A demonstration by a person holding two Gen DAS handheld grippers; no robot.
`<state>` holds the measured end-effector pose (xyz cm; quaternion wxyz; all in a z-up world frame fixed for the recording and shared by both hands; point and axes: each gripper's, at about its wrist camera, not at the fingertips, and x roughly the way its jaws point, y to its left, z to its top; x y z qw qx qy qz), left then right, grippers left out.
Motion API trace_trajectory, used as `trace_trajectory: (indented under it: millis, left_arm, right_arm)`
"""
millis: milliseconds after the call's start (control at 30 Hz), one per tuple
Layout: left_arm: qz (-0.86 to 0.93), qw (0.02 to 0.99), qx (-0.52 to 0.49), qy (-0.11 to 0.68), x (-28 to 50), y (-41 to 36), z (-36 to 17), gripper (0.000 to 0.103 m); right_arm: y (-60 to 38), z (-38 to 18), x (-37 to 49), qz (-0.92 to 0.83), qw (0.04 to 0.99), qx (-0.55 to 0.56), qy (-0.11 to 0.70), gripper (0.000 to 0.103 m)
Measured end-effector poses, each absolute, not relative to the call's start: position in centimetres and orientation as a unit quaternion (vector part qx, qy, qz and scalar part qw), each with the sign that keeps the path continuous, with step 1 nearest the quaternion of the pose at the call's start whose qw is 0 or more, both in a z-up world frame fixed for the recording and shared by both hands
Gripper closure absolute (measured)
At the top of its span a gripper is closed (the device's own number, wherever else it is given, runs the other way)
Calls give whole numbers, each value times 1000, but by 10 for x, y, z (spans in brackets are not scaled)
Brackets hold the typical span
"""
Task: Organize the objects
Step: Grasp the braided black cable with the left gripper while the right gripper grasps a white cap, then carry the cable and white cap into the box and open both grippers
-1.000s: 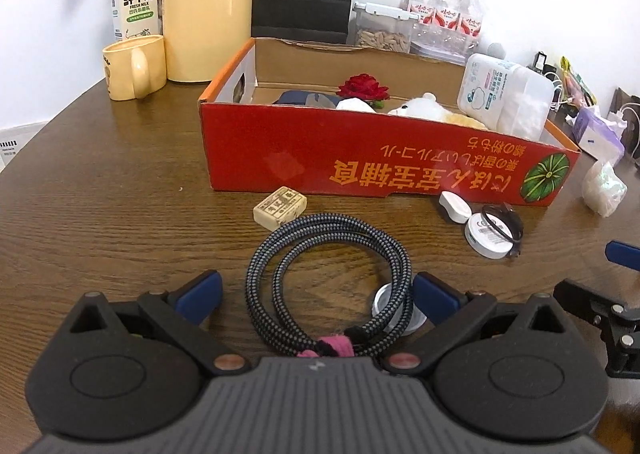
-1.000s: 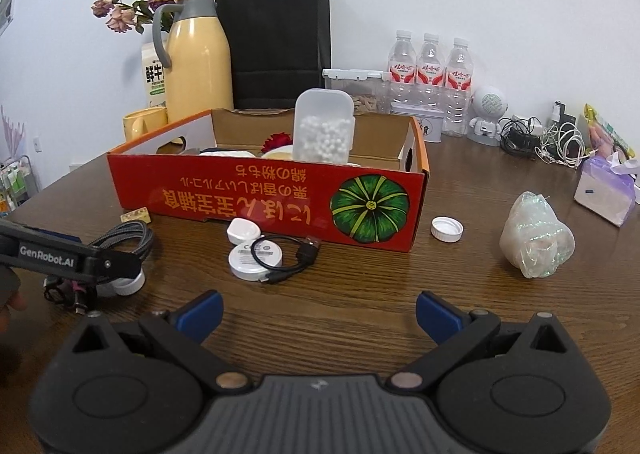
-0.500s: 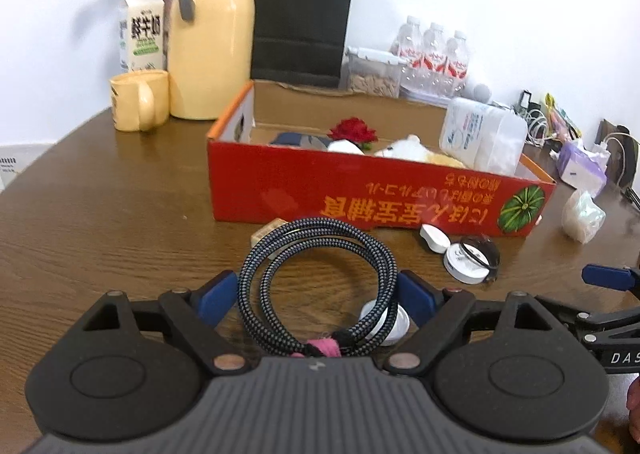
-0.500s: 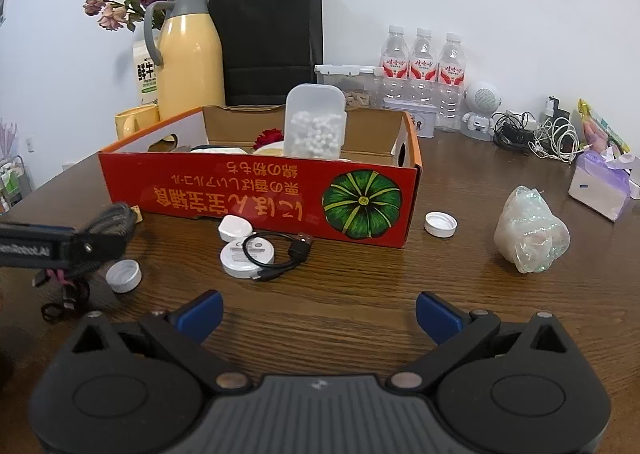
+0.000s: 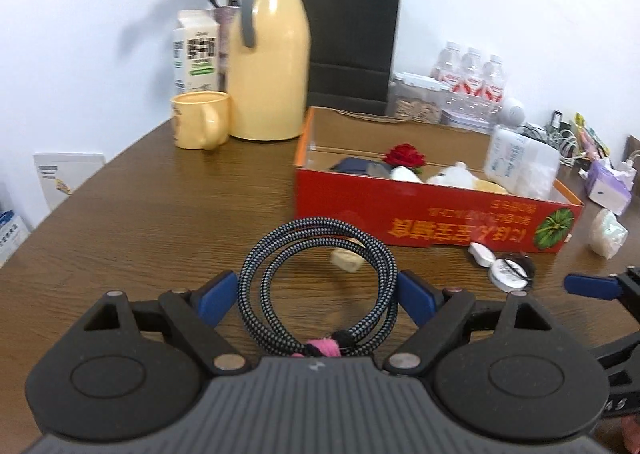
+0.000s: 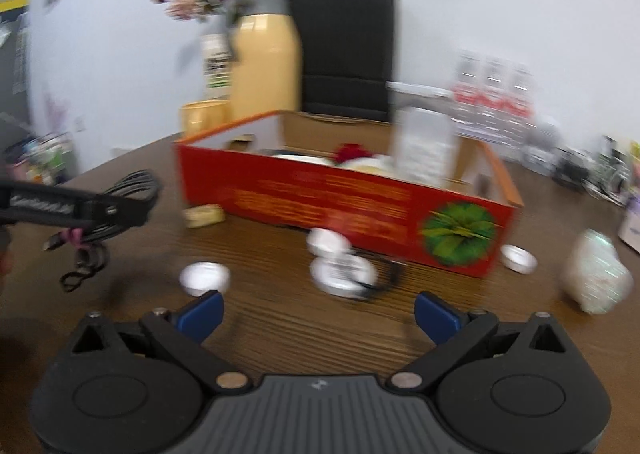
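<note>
Left wrist view: we hold the coiled braided cable [image 5: 318,286] in the left tongs [image 5: 318,294], both blue pads pressing its flanks, and it hangs clear of the tabletop [image 5: 160,222]. We judge the step in hand to be carrying the cable to the red box [image 5: 436,214], ahead and to the right of these tongs. The next move calls for lifting the coil over the near wall, then releasing above a free spot inside. The right tongs [image 6: 318,314] are wide, closing slightly, with nothing between the pads. Ahead of them lie a white cap [image 6: 205,278], a white disc with a black cord [image 6: 344,272] and a small tan block [image 6: 203,215], all loose. The box already holds a red flower [image 5: 405,155] and a clear container [image 5: 520,170], which limit the drop zone.
</note>
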<state>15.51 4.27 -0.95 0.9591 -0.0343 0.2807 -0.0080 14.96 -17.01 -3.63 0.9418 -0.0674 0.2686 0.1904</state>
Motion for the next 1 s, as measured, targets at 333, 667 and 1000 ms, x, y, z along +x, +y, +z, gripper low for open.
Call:
trace_trajectory:
  millis: [333,667,1000]
  left_arm:
    - [2,961,-49,273,150,69,-4,15]
    - [-19,961,-52,270,156,63,0,15]
    - [-36,967,-33,250,176,39,23,15]
  right_arm:
    - [-117,-38,172,238,919,-80,304,53]
    - [-109,-44,171,249,913,-85,311,76]
    - [-131,-15,178,224,938,-66,257,76]
